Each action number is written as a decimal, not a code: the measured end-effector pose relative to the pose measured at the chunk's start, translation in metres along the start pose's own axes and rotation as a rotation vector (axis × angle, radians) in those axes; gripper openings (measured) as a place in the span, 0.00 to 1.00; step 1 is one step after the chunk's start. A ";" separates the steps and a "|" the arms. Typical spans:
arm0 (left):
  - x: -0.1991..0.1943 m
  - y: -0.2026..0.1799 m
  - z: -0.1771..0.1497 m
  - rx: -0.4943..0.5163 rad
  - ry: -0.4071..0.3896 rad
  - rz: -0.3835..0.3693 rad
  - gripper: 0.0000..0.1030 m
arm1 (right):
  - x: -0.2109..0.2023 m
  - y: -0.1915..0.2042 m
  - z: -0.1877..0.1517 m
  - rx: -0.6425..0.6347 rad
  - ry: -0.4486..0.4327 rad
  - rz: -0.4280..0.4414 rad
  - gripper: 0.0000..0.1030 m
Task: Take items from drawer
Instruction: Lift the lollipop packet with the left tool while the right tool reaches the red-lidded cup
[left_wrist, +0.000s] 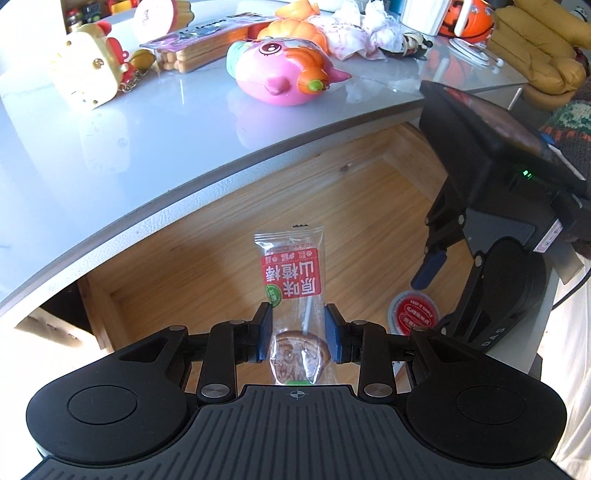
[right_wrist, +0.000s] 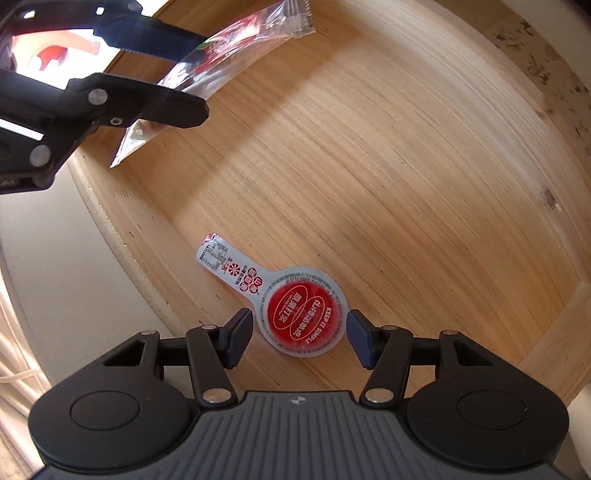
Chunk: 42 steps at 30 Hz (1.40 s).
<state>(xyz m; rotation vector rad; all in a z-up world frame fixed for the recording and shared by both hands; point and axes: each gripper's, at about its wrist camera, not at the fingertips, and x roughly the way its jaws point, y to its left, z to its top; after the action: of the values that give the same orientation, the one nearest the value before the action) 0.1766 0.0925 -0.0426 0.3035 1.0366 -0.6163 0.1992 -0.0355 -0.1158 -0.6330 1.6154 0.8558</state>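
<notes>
Left gripper (left_wrist: 298, 334) clamps wrapped hawthorn lollipop (left_wrist: 293, 291) above open wooden drawer (left_wrist: 229, 236); right gripper (left_wrist: 439, 258) near round red-lidded pack (left_wrist: 412, 312).

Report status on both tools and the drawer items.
Left tool shut on lollipop packet, held above drawer. Right tool open, straddling round red snack pack on drawer floor. Nothing in the way.
</notes>
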 end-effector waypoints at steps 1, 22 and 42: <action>0.000 0.000 0.000 0.000 0.002 0.000 0.33 | 0.002 0.000 0.002 0.000 0.012 -0.001 0.55; 0.020 -0.014 0.006 0.005 0.036 0.001 0.33 | -0.016 -0.019 -0.015 -0.053 -0.113 -0.186 0.53; 0.031 -0.016 0.015 0.005 0.059 -0.008 0.33 | 0.004 -0.004 -0.003 -0.211 -0.134 -0.316 0.61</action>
<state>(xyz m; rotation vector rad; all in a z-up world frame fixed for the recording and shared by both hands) 0.1884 0.0618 -0.0615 0.3231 1.0932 -0.6206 0.1993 -0.0399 -0.1204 -0.9317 1.2720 0.8190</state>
